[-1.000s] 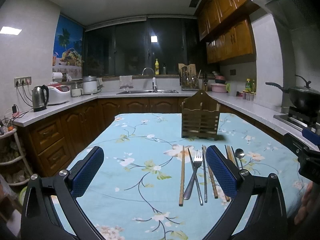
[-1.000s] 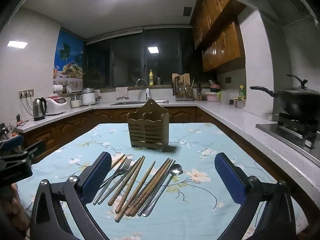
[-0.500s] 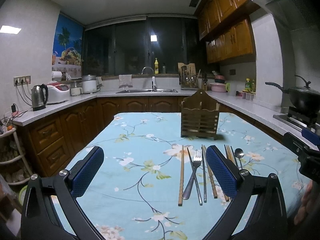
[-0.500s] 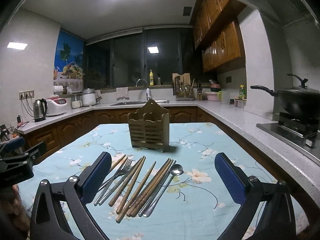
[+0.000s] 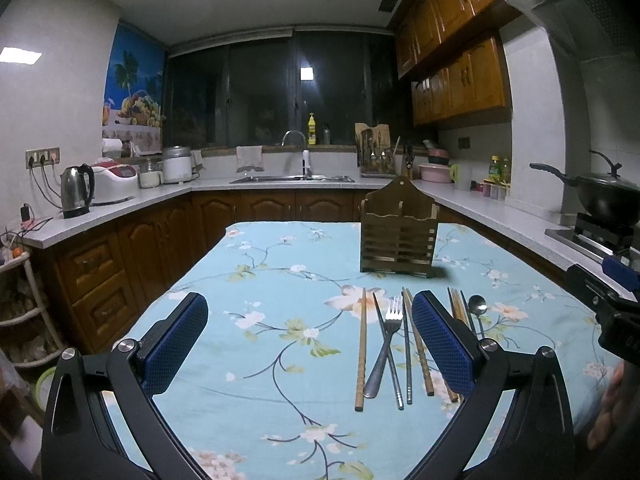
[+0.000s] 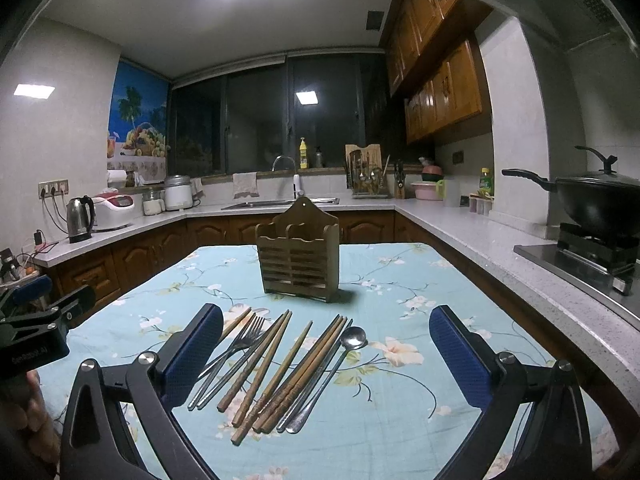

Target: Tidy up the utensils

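My left hand-held gripper (image 5: 310,334) hovers level over the worktop (image 5: 280,280), jaws wide, holding nothing. My right hand-held gripper (image 6: 326,344) is likewise spread and empty, low, aimed at the wooden holder (image 6: 298,256). Chopsticks (image 6: 276,364), fork (image 6: 244,338) and spoon (image 6: 340,356) lie just before that holder.

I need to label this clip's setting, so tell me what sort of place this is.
A home kitchen, most likely: a sink set in the counter under dark windows, a black wok on a gas stove, and a kettle plugged in at the wall.
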### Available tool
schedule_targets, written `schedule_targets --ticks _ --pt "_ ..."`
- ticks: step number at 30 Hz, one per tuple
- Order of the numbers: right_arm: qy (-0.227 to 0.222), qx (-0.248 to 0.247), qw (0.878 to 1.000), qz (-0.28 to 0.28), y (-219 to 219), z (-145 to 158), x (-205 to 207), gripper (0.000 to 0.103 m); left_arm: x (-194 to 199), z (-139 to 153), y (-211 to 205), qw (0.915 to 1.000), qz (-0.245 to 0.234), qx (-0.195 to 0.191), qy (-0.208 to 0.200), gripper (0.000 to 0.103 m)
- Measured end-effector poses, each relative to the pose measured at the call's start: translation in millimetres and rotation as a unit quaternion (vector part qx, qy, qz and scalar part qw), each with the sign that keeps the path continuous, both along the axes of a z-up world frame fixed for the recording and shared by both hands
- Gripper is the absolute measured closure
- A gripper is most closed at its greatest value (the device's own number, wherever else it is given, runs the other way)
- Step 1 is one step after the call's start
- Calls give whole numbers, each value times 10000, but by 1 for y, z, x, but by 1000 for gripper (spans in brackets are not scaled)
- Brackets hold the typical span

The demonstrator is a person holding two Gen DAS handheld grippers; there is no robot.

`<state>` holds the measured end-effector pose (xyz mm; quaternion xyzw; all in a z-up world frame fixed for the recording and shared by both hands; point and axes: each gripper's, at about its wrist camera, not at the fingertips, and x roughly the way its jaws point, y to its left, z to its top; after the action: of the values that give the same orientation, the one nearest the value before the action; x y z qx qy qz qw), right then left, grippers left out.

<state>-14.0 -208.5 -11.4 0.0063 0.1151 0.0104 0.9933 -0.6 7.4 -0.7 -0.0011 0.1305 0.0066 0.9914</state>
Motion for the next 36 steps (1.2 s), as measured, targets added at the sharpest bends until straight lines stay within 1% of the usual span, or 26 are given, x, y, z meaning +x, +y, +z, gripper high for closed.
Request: schedule_targets --ticks 7,13,20,22,26,29,33,34,36 --pt "30 1 10000 -9 1 0 0 0 7 -2 2 9999 -46 -36 126 0" --pt "149 75 9999 -25 -2 -2 6 0 22 -3 2 9992 -88 -118 377 0" --pt "413 209 9989 -68 -13 -2 22 0 53 -10 2 9951 -287 -233 915 0" --pt "579 232 9980 -61 -15 -4 29 0 60 -12 1 9935 -387 -239 1040 0" --pt "1028 422 9938 88 -22 -5 51 0 84 -18 -5 9864 -755 -190 1450 0" --pt "1149 498 9920 127 -26 -5 61 0 97 -23 -9 9805 -1013 -181 1673 0" --pt "1492 682 9858 349 -33 -8 82 0 120 -24 -13 9734 -1247 -237 1909 0" --pt "1553 708 9846 386 -34 -10 86 0 127 -24 -14 9716 -1311 -240 1957 1" --pt "1705 762 9817 368 -39 -13 98 0 140 -24 -19 9665 -1508 -192 2068 5"
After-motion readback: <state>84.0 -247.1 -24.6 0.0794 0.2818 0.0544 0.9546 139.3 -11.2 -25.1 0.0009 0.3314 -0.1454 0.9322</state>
